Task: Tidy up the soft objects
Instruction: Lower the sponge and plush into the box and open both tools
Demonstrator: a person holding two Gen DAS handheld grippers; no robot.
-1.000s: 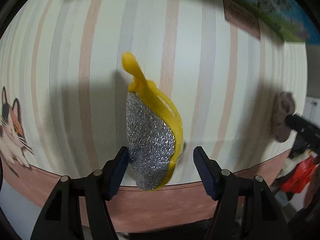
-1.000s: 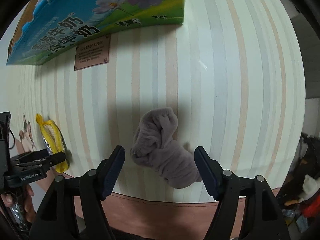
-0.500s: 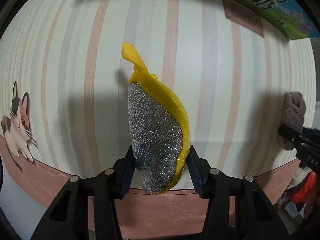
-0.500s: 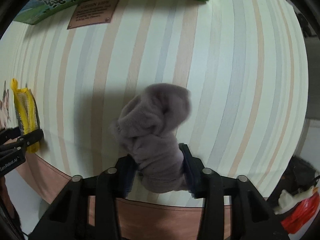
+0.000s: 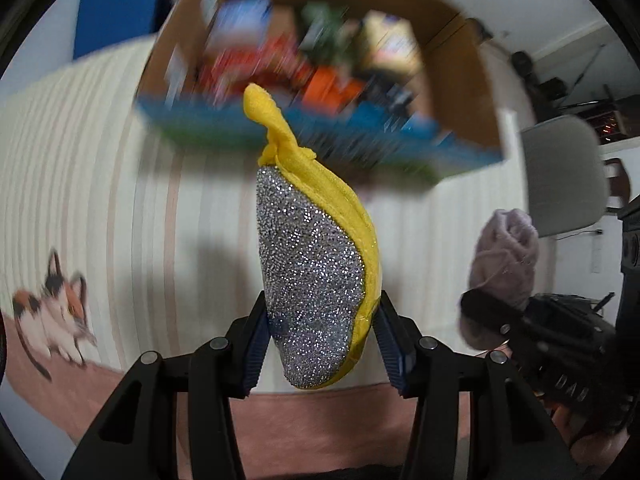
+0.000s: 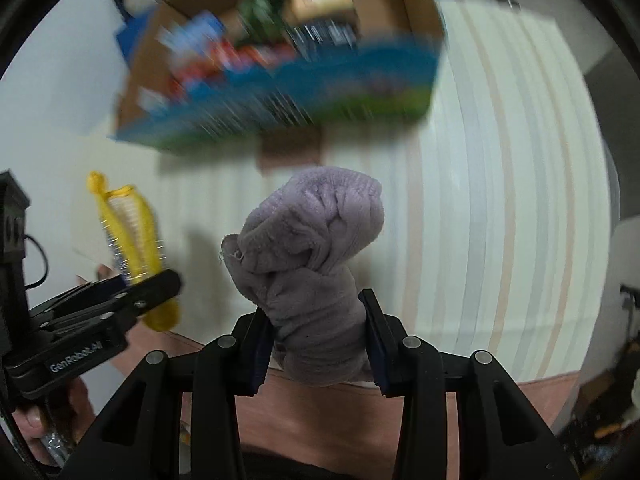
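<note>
My left gripper (image 5: 322,350) is shut on a yellow scrubber with a silver glitter face (image 5: 312,280) and holds it up off the striped tablecloth (image 5: 120,200). My right gripper (image 6: 318,338) is shut on a rolled grey-purple sock (image 6: 316,248), also lifted. The sock shows at the right in the left wrist view (image 5: 504,256). The scrubber shows at the left in the right wrist view (image 6: 132,232). An open cardboard box (image 5: 320,64) with a blue printed front holds several colourful items beyond both grippers; it also shows in the right wrist view (image 6: 288,60).
The tablecloth has a brown border with a cat picture (image 5: 52,320) at the near left. A grey chair (image 5: 560,176) stands at the right, beyond the table.
Both grippers, shut on their objects half a second ago, have lifted them off the cloth and tilted up. The box is now in full view, blurred by motion.
</note>
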